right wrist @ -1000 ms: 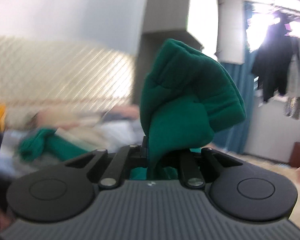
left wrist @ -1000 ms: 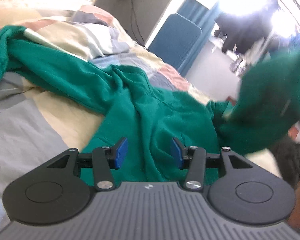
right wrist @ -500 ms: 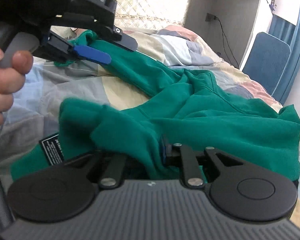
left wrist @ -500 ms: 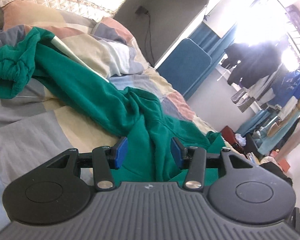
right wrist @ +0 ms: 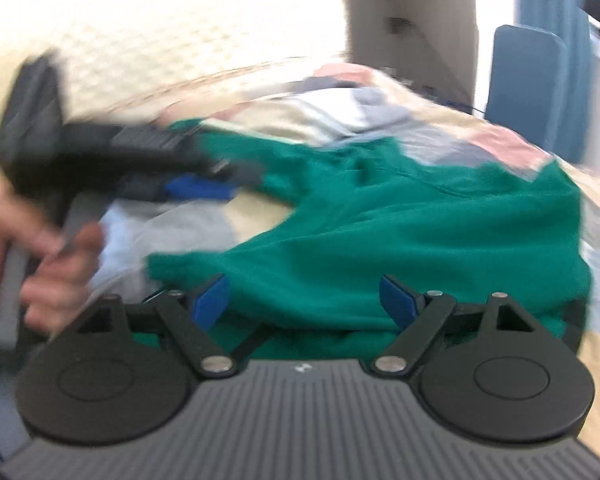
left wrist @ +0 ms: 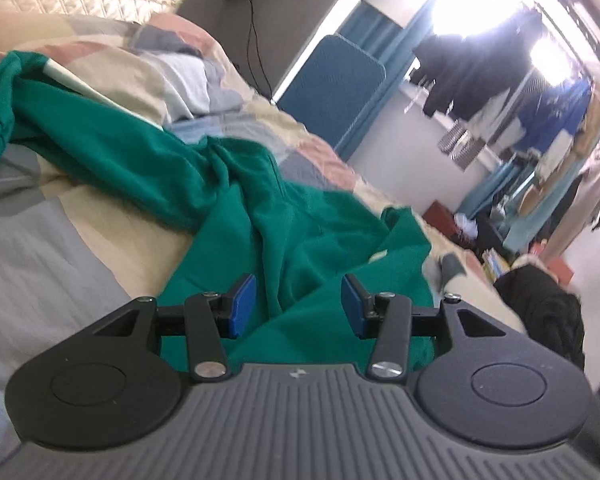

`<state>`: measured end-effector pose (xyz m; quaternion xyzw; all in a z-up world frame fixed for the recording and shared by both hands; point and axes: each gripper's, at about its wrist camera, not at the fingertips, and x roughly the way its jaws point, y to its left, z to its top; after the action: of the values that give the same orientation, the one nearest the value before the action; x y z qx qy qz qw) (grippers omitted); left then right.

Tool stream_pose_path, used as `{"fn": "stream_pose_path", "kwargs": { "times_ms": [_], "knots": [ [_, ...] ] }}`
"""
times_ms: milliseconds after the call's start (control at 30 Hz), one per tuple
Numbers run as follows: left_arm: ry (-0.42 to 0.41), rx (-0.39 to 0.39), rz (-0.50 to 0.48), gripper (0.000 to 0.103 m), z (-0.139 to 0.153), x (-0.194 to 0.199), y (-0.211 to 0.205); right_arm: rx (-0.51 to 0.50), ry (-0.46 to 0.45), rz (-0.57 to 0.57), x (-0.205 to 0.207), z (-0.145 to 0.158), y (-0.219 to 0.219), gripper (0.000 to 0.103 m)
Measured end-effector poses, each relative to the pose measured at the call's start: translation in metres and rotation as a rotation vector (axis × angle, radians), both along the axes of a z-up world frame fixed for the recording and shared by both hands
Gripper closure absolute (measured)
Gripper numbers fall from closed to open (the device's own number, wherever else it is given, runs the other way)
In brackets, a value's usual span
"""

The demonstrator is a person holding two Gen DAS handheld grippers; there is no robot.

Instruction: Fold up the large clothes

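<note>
A large green sweatshirt (left wrist: 260, 208) lies rumpled on the patchwork bedspread (left wrist: 40, 256), one sleeve stretched toward the far left. My left gripper (left wrist: 298, 304) is open just above its near folds, with cloth between the blue pads but not pinched. In the right wrist view the sweatshirt (right wrist: 400, 232) lies spread in front of my right gripper (right wrist: 306, 300), which is wide open and empty over its near edge. The left gripper (right wrist: 196, 190) shows blurred at the left, held by a hand.
A quilted headboard (right wrist: 180, 32) stands behind the bed. A blue chair (left wrist: 332, 92) stands past the far bed edge. Hanging clothes (left wrist: 480, 72) fill the bright window side. A dark pile (left wrist: 540, 312) lies on the floor at the right.
My right gripper has opened and let go of the green cloth, which now lies on the bed. The left gripper stayed open and shifted a little over the sweatshirt.
</note>
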<state>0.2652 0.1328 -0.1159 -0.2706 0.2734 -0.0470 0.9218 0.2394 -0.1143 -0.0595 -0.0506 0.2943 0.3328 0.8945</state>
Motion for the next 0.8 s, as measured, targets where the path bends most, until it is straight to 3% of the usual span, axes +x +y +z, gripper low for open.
{"fn": "stream_pose_path", "kwargs": {
  "times_ms": [200, 267, 433, 533, 667, 800],
  "knots": [
    [0.049, 0.04, -0.07, 0.051, -0.017, 0.013, -0.023, 0.105, 0.1, -0.216, 0.053, -0.01, -0.025, 0.024],
    [0.072, 0.07, -0.093, 0.052, -0.024, 0.02, -0.034, 0.109, 0.095, -0.257, 0.067, -0.013, -0.026, 0.04],
    [0.114, 0.207, -0.145, 0.053, -0.047, 0.017, -0.059, 0.098, 0.109, -0.269, 0.085, -0.031, -0.016, 0.062],
    [0.134, 0.263, -0.146, 0.054, -0.054, 0.02, -0.067, 0.075, 0.158, -0.26, 0.089, -0.047, -0.011, 0.063],
    [0.16, 0.263, -0.136, 0.055, -0.063, 0.027, -0.065, -0.007, 0.24, -0.273, 0.096, -0.074, -0.005, 0.064],
    [0.159, 0.253, -0.119, 0.055, -0.064, 0.031, -0.062, 0.002, 0.274, -0.287, 0.101, -0.081, -0.006, 0.064]
  ]
}}
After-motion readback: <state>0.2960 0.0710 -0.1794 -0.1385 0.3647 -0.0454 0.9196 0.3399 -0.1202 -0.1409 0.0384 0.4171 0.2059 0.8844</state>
